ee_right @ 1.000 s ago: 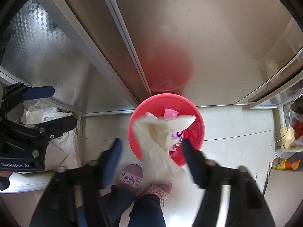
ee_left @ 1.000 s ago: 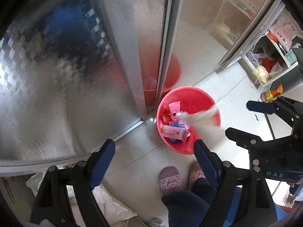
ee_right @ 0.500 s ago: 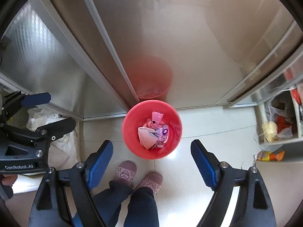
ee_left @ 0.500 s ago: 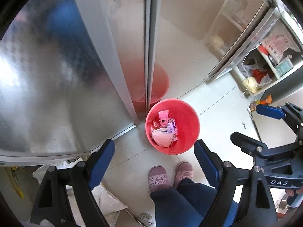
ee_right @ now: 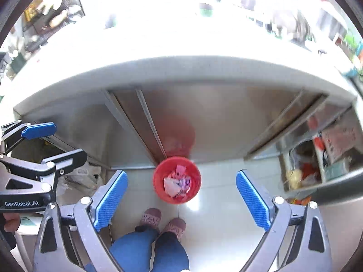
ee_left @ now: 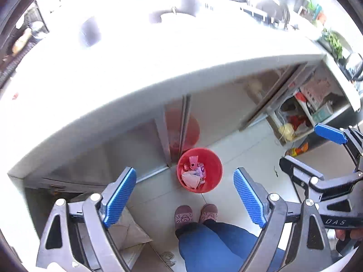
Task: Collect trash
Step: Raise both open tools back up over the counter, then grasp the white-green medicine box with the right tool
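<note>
A red trash bucket (ee_left: 212,158) stands on the tiled floor far below, against a steel cabinet; it also shows in the right wrist view (ee_right: 195,176). Inside lie a white crumpled wrapper (ee_left: 190,178), which the right wrist view (ee_right: 170,185) shows too, and pink packets (ee_left: 193,160). My left gripper (ee_left: 185,196) is open and empty, high above the bucket. My right gripper (ee_right: 181,200) is open and empty, also high above it. Each gripper shows at the edge of the other's view.
A white countertop (ee_left: 113,79) with blurred kitchenware spans the top. Steel cabinet doors (ee_right: 215,117) stand below it. Open shelves with packets (ee_left: 313,106) are at the right. White bags (ee_right: 79,176) lie at the left. The person's slippered feet (ee_left: 196,213) stand before the bucket.
The white wrapper fell from the right gripper into the bucket. Both grippers then rose well above the floor, bringing the countertop into view.
</note>
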`<move>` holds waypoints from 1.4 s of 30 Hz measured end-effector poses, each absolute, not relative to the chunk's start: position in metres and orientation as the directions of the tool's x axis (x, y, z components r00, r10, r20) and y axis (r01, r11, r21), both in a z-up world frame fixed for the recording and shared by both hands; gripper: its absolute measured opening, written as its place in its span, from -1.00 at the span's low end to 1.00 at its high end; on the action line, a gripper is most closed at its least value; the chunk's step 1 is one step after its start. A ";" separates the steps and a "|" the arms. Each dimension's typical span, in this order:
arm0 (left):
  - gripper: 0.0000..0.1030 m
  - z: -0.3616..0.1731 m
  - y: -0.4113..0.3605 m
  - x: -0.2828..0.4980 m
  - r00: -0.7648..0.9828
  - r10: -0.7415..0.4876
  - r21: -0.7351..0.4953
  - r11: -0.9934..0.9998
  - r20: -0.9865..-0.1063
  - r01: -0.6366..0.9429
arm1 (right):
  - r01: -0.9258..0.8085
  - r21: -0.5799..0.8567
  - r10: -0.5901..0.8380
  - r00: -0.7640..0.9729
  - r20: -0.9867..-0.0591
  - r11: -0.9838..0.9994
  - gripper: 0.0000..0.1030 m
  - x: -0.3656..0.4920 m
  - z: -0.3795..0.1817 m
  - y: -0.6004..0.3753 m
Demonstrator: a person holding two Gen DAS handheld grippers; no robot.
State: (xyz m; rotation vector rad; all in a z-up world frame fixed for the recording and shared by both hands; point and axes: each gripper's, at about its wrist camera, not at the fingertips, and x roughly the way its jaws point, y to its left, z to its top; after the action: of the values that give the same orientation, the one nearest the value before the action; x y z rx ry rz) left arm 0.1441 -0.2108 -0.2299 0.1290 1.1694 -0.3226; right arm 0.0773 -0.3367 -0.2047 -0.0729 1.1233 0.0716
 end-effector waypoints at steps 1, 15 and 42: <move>0.69 -0.219 -0.208 0.144 0.366 -0.177 -0.062 0.950 -0.914 0.305 | -0.101 -0.023 0.025 0.444 -0.896 0.995 0.88 0.080 -0.196 -0.338; 0.75 -0.128 -0.126 0.186 0.538 -0.084 -0.023 0.993 -0.839 0.118 | -0.294 -0.058 0.127 0.574 -0.809 0.954 0.95 0.145 -0.103 -0.273; 0.78 -0.126 0.175 0.362 0.490 0.124 -0.006 0.967 -0.863 -0.256 | -0.626 -0.134 0.255 0.491 -0.833 0.768 0.96 0.364 -0.087 0.006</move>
State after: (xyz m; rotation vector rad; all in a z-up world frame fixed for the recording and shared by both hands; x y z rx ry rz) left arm 0.3624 0.1748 -0.1257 -0.1399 1.0336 0.2318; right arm 0.3638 0.0058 -0.0866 -0.4564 0.9111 0.5575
